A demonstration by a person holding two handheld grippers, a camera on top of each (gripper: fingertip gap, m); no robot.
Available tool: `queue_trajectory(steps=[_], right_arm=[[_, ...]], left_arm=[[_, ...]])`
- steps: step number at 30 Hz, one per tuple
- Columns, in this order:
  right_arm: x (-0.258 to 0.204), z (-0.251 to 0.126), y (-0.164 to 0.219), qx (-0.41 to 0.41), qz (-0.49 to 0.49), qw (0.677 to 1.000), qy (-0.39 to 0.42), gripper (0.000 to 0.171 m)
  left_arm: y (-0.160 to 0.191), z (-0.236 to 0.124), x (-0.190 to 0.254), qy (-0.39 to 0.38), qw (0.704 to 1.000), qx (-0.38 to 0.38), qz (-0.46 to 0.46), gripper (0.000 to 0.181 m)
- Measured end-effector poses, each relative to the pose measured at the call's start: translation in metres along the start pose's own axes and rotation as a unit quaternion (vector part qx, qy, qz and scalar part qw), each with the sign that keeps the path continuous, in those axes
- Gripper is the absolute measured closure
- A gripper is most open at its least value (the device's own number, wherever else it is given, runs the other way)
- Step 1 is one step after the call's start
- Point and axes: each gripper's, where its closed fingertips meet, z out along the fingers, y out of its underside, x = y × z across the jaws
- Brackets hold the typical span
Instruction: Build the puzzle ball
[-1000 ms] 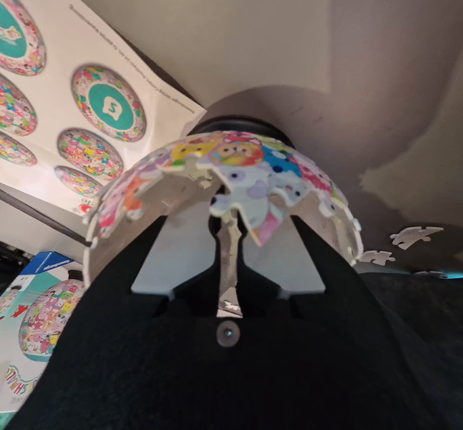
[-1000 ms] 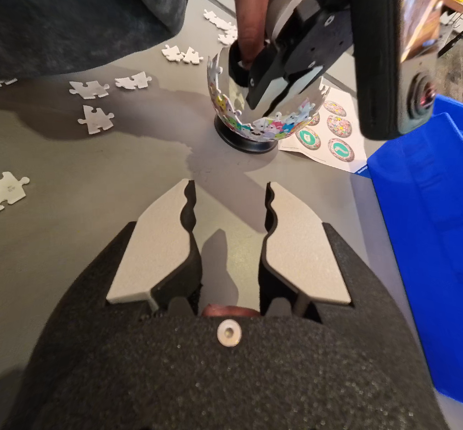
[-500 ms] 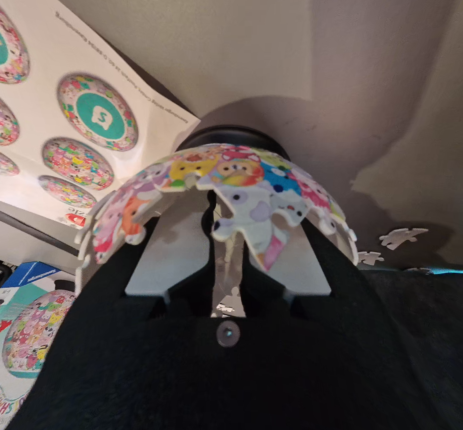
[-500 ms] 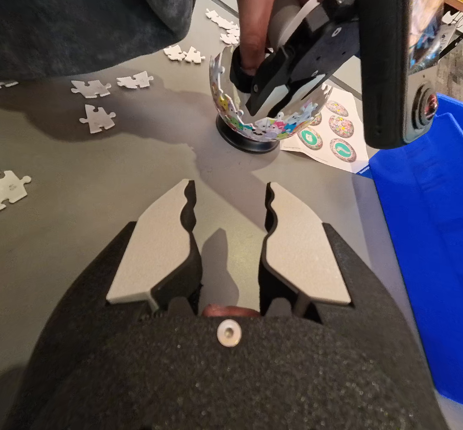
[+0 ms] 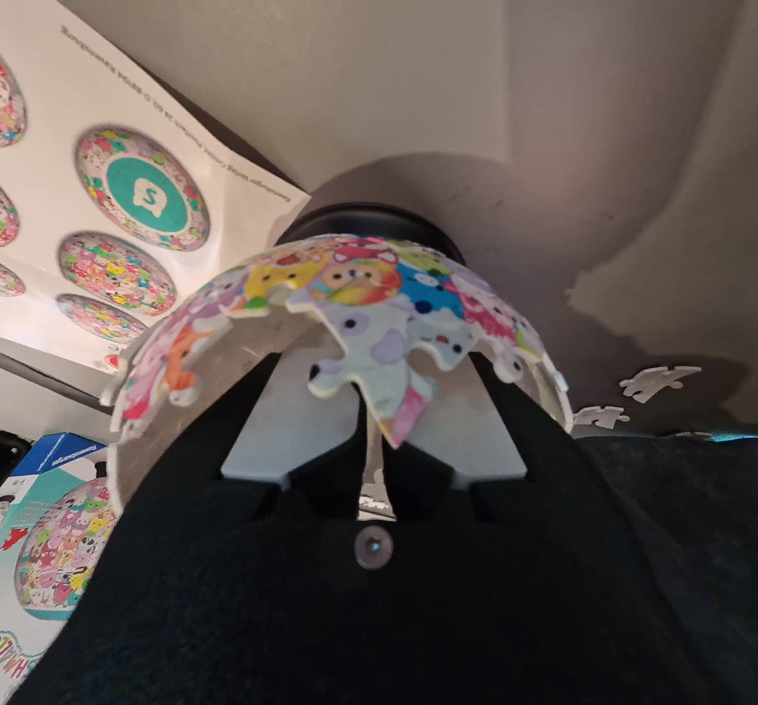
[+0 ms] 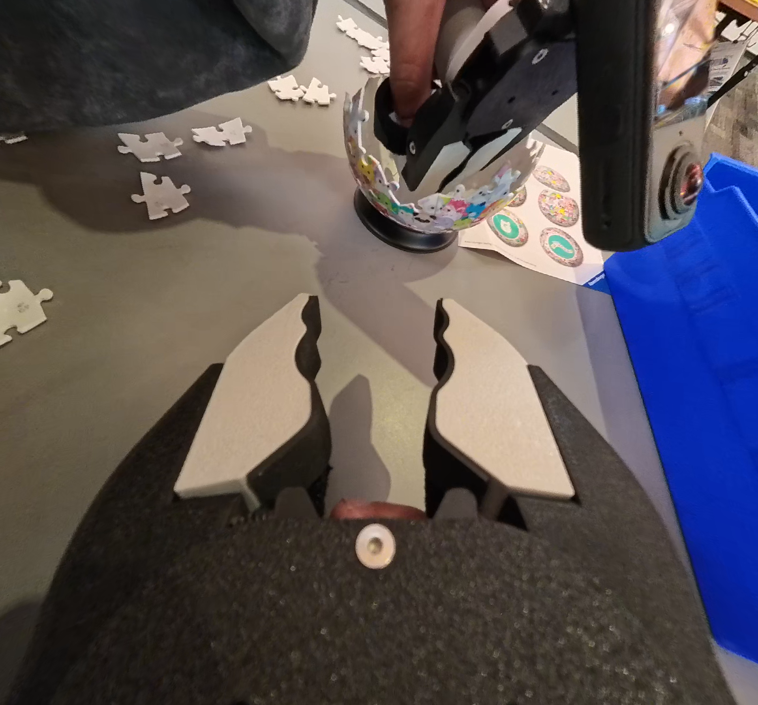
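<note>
The half-built puzzle ball (image 5: pixel 369 287), a colourful open shell, sits on its black stand (image 5: pixel 369 217). My left gripper reaches into the shell, and its grey fingers (image 5: pixel 295 418) run behind the near wall, which hides their tips. A pale lavender piece (image 5: pixel 381 357) juts from the rim in front of them. In the right wrist view the left gripper (image 6: pixel 426 180) shows inside the ball (image 6: pixel 434 209) with its tips together. My right gripper (image 6: pixel 375 307) is open and empty over bare table, short of the stand (image 6: pixel 406 238).
Loose pieces lie white side up on the grey table (image 6: pixel 160 197) (image 6: pixel 149 145) (image 5: pixel 656 381). An instruction sheet (image 6: pixel 545 230) lies beside the stand. A blue bin (image 6: pixel 697 357) stands at the right. The puzzle box (image 5: pixel 53 521) is at the lower left. A person's hand (image 6: pixel 414 28) holds the left gripper.
My left gripper's fingers spread a little inside the ball, then came together again. The left view shifted slightly. My right gripper stayed still and open.
</note>
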Motion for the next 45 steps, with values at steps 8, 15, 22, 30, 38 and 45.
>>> queue_trajectory(steps=[8, 15, 22, 30, 38, 45], right_arm=[[0.001, 0.000, 0.001, -0.001, 0.001, 1.000, 0.001, 0.118], [0.000, 0.000, 0.002, -0.003, 0.000, 1.000, -0.001, 0.118], [-0.001, 0.001, 0.002, -0.003, -0.001, 1.000, -0.003, 0.118], [-0.002, 0.002, 0.002, -0.004, -0.002, 1.000, -0.004, 0.118], [-0.002, 0.002, 0.001, -0.004, -0.003, 1.000, -0.004, 0.118], [-0.003, 0.002, 0.001, -0.004, -0.004, 1.000, -0.005, 0.118]], left_arm=[[0.001, -0.006, -0.011, -0.013, 0.999, 0.024, -0.031, 0.156], [-0.010, -0.006, -0.008, -0.001, 0.999, 0.044, -0.021, 0.149], [-0.006, -0.002, -0.007, 0.015, 0.999, 0.029, -0.017, 0.158], [-0.006, -0.002, -0.007, 0.008, 1.000, 0.027, -0.007, 0.159], [-0.006, -0.002, -0.007, 0.002, 0.999, 0.037, -0.010, 0.159], [-0.002, -0.001, -0.005, 0.006, 0.999, 0.033, -0.013, 0.159]])
